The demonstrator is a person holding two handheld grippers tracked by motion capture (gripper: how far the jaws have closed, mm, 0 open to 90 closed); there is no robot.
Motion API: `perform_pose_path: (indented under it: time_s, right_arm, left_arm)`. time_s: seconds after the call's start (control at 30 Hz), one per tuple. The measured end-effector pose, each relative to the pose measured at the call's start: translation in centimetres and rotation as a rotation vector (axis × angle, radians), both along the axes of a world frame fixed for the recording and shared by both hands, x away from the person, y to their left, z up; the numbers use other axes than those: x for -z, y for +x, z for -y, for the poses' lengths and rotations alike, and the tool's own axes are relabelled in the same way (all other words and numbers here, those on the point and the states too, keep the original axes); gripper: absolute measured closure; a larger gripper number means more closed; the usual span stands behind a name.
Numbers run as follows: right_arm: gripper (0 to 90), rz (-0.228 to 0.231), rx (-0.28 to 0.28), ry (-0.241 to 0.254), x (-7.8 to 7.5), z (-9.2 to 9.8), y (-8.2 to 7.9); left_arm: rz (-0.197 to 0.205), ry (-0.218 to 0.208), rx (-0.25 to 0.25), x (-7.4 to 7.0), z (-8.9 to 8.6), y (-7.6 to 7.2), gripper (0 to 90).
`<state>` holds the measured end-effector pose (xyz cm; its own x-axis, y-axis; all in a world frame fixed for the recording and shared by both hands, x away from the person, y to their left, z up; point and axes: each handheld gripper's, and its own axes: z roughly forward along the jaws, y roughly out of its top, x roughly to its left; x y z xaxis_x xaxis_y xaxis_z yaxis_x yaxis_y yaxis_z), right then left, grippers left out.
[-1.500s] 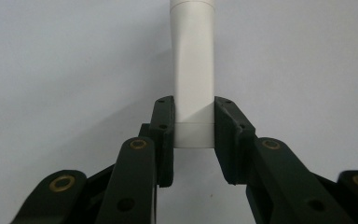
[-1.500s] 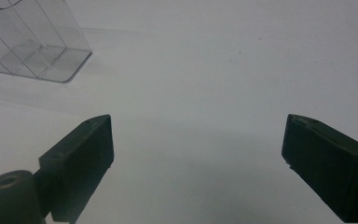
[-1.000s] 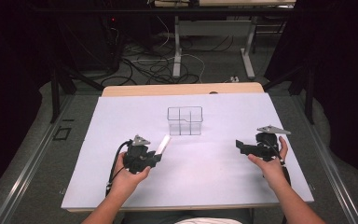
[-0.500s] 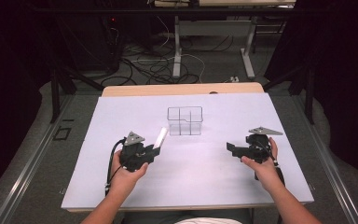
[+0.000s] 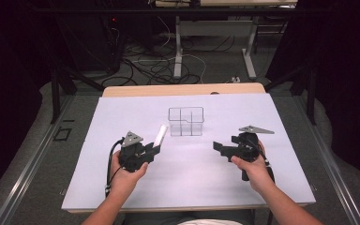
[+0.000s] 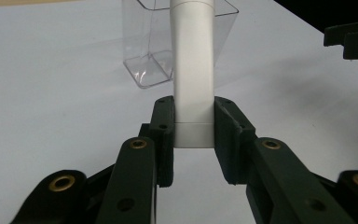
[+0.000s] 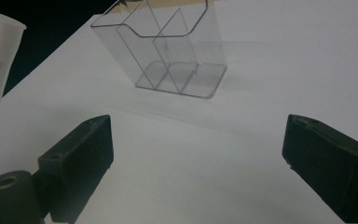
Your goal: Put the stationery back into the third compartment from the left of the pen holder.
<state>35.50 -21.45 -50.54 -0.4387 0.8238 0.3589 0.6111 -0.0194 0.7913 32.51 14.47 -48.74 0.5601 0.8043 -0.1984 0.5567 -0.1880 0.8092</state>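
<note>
Left gripper (image 5: 155, 149) has its jaws clamped on the crimped end of the white tube (image 6: 193, 79), just short of the clear organizer (image 5: 186, 121), cap end aimed at it, looking ready to drop in. Right gripper (image 5: 219, 148) hovers beside the organizer, jaws wide and empty, above the table (image 5: 281, 122).

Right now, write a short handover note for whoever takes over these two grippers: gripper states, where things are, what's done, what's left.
Left gripper: shut on the white tube, clamped near its flat crimped end, cap end pointing toward the organizer.
Right gripper: open, nothing between the jaws, held above the white table cover to the right of the organizer.
Clear divided organizer: upright at mid table, all compartments empty.
Done: tube picked up and lifted off the table.
Left, most likely: bring the tube over the organizer and lower it into a compartment; the right gripper could steady the organizer.
</note>
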Motion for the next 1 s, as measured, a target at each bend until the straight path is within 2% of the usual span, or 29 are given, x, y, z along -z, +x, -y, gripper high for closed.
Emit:
perform_pose_path:
  time_s: [0.1, 0.13, 0.17, 0.37, 0.47, 0.5, 0.63, 0.67, 0.77, 0.87, 0.97, 1.0]
  right_arm:
    - [8.3, -0.019, -0.023, 0.041, -0.2, -1.2, 0.3]
    - [8.3, -0.019, -0.023, 0.041, -0.2, -1.2, 0.3]
    - [8.4, -0.034, -0.027, 0.085, -0.2, -2.0, 0.5]
    - [10.8, -0.132, -0.017, 0.218, -0.2, -4.1, 1.0]
    - [11.1, -0.172, -0.008, 0.219, -0.1, -4.8, 1.4]
    - [11.1, -0.171, 0.005, 0.213, -0.1, -5.1, 1.5]
    - [11.3, -0.165, 0.006, 0.188, 0.0, -5.7, 1.6]
    - [11.3, -0.163, 0.005, 0.178, 0.0, -5.9, 1.6]
    - [13.7, -0.164, 0.005, 0.163, 0.0, -6.2, 1.5]
    - [15.8, -0.175, -0.005, 0.187, -0.1, -6.4, 1.3]
    - [18.4, -0.187, -0.003, 0.196, -0.1, -6.5, 1.0]
    - [20.1, -0.194, -0.01, 0.207, -0.1, -6.4, 0.9]
  left_arm:
    - [0.002, -0.003, 0.002, -0.1, -0.1, 0.0, 71.4]
    - [0.002, -0.003, 0.002, -0.1, -0.1, 0.0, 71.4]
    - [-0.002, -0.008, 0.001, -0.1, 0.0, -0.1, 71.4]
    - [0.001, -0.001, 0.013, 0.0, 0.1, -0.2, 71.4]
    - [0.002, -0.001, 0.016, 0.0, 0.2, -0.2, 71.4]
    - [-0.005, -0.01, 0.012, 0.1, 0.3, -0.2, 71.4]
    - [-0.015, 0.01, 0.026, 0.2, 0.4, -0.3, 71.4]
    - [-0.001, 0.007, 0.029, 0.3, 0.6, -0.3, 71.4]
    - [-0.002, 0.003, 0.03, 0.3, 0.9, -0.3, 71.4]
    - [0.0, -0.008, 0.041, 0.5, 1.6, -0.5, 71.4]
    - [-0.004, -0.038, 0.044, 0.7, 2.3, -0.6, 71.4]
    - [-0.011, -0.031, 0.055, 0.6, 2.5, -0.6, 71.4]
